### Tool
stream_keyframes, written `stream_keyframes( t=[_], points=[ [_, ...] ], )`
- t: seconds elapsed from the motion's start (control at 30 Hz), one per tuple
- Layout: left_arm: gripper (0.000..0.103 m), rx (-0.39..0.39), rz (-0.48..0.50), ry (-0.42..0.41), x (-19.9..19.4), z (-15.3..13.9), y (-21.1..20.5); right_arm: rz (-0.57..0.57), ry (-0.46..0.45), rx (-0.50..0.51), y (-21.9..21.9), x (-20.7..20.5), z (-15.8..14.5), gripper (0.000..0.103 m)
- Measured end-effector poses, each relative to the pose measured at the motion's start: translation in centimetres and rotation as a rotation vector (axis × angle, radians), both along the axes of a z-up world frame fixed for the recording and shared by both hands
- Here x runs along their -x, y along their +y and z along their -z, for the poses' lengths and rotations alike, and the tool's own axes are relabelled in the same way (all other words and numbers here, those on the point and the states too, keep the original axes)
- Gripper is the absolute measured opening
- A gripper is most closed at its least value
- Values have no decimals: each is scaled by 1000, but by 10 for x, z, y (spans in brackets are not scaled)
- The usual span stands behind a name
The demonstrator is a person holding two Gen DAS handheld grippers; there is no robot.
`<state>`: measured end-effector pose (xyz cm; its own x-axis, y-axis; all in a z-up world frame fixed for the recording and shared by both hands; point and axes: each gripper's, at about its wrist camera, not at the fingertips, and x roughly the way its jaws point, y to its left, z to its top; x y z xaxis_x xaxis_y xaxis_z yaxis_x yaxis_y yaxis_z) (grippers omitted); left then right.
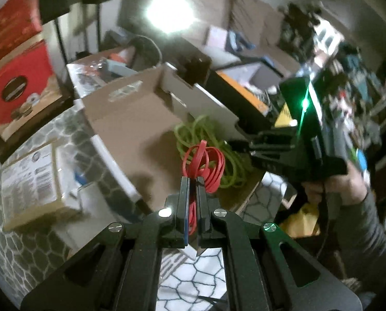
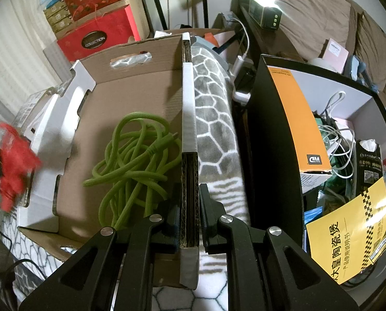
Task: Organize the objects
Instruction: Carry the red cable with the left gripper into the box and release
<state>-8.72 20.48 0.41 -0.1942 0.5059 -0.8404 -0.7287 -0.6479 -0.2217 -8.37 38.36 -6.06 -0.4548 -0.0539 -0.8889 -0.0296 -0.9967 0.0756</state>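
My left gripper (image 1: 193, 180) is shut on a coiled red flat cable (image 1: 205, 164) and holds it above the near side of an open cardboard box (image 1: 130, 119). A green braided cable (image 2: 136, 160) lies coiled on the box floor; it also shows in the left wrist view (image 1: 205, 134). My right gripper (image 2: 190, 189) is shut on the box's right wall (image 2: 189, 119), one finger on each side. The red cable shows blurred at the left edge of the right wrist view (image 2: 11, 165). The right gripper shows in the left wrist view (image 1: 247, 146) at the box's wall.
A black box (image 2: 275, 140) full of cables and packets stands to the right, with a yellow leaflet (image 2: 348, 235) and an orange box (image 2: 296, 114) in it. Red gift boxes (image 2: 97, 31) stand behind. A white carton (image 1: 32, 181) lies on the honeycomb-patterned blanket (image 2: 213, 129).
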Motion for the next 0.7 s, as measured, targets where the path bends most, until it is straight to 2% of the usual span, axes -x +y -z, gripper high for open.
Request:
stream_keyframes(
  t=[0.13,0.33,0.47,0.7],
  points=[
    [4,56,71,9,-8,9,16,1,-1,3,0,1,0,13],
    [4,67,29,40,6,6,16,0,-2,2,0,1,0,13],
    [4,171,55,64,24,18,28,1,-2,1,0,1,0,13],
    [4,295,123,93,40,43,51,2,-2,5,0,1,1,13]
  ],
)
